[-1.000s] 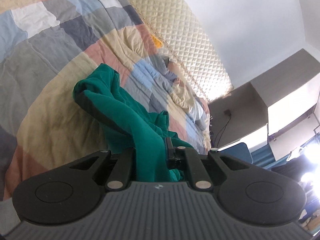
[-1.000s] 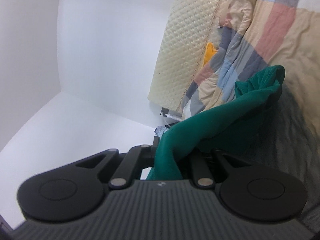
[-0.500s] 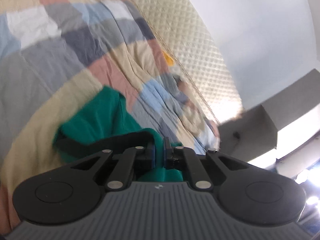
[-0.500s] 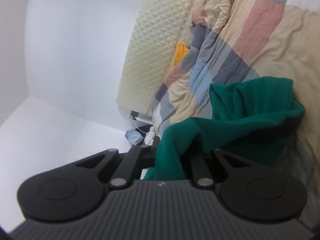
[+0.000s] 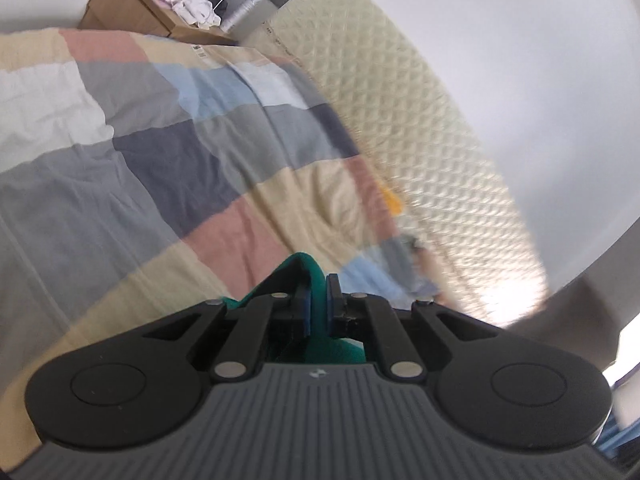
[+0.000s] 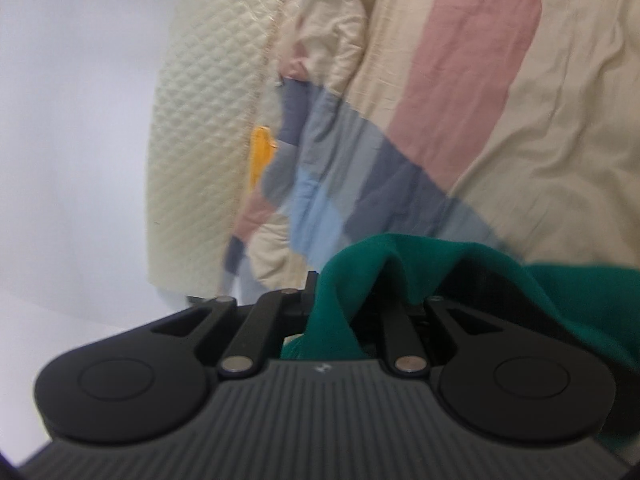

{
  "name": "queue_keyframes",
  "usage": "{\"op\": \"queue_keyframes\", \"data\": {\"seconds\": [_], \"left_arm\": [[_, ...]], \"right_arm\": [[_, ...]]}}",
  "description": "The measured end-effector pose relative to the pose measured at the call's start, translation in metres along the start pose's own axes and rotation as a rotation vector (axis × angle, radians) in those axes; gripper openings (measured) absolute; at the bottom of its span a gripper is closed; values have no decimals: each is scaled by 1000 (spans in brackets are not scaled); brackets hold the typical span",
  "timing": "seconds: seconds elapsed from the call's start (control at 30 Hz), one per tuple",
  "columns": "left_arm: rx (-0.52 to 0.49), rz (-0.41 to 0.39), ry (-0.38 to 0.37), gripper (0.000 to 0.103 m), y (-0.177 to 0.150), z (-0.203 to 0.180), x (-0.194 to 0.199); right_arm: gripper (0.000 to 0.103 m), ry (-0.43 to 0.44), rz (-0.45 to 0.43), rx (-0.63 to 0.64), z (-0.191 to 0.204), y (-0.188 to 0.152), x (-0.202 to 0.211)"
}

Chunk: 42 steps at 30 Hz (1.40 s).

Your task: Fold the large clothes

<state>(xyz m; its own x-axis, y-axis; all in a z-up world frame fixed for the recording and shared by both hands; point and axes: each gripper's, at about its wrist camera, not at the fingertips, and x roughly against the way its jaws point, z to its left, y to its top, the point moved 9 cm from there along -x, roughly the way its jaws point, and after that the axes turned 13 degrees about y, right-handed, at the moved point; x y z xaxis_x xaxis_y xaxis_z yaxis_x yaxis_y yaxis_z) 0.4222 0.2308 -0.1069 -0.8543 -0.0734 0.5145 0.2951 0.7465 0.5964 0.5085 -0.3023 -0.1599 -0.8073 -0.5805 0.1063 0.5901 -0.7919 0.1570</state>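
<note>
**Both fingers pinched on the green garment, low over the bed**

Fingers of the left gripper (image 5: 316,304) are clamped on a thin fold of the green garment (image 5: 310,280), the blue pads pressing the cloth from either side. The right gripper (image 6: 344,312) is likewise closed on a thicker bunch of the same garment (image 6: 400,264), which loops up over its jaws and spills off to the right. Holding two separate points at once looks meant to carry one edge across the checked bedspread (image 5: 160,152) for a fold (a judgement, not something shown).

Most of the garment is out of sight: each gripper body blocks the cloth beneath it, so its shape, its spread, and whether any of it lies on the bedspread cannot be told. The right gripper's pads are buried in cloth. The quilted headboard (image 5: 420,128) and a yellow object (image 6: 262,156) beside it are smeared by blur, as is the cardboard box (image 5: 132,12) heaped with laundry.
</note>
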Motion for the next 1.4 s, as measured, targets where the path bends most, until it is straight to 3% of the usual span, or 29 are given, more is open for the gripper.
{"op": "queue_keyframes", "data": {"seconds": [0.17,0.3,0.43,0.6,0.63,0.67,0.73,0.77,0.8,0.93,1.0,1.07,1.13,1.27,1.4], "left_arm": [[50,42,22,8,-3,31,-74],[-23,41,63,8,-13,42,-117],[-49,62,77,8,-20,48,-135],[-113,29,63,11,-21,41,-120],[-124,25,57,20,-22,38,-115],[-126,21,42,39,-22,35,-105],[-124,-9,11,60,-20,29,-87],[-132,-40,0,62,-17,25,-74],[-143,-60,-10,63,-16,22,-64],[-183,-60,-66,64,-22,13,-23],[-237,-44,-33,64,-32,10,-7],[-278,22,23,64,-46,10,0],[-289,53,4,64,-58,7,7],[-347,86,1,64,-82,-4,4],[-405,131,13,64,-110,-10,-20]], "right_arm": [[14,-39,8,-93,-44,9,-34],[14,-85,13,-71,-57,10,-56],[14,-117,30,1,-64,8,-71],[15,-139,34,76,-55,4,-67],[19,-143,38,88,-52,3,-65],[23,-146,46,102,-47,2,-64],[46,-139,55,132,-35,-2,-58],[52,-130,55,161,-25,-3,-53],[59,-124,58,196,-15,-6,-47],[60,-121,66,366,22,-19,-19],[60,-134,79,436,32,-30,-6],[60,-169,102,489,36,-42,1],[60,-207,129,508,35,-52,6],[60,-212,215,522,32,-78,3],[58,-344,258,619,14,-95,-10]]}}
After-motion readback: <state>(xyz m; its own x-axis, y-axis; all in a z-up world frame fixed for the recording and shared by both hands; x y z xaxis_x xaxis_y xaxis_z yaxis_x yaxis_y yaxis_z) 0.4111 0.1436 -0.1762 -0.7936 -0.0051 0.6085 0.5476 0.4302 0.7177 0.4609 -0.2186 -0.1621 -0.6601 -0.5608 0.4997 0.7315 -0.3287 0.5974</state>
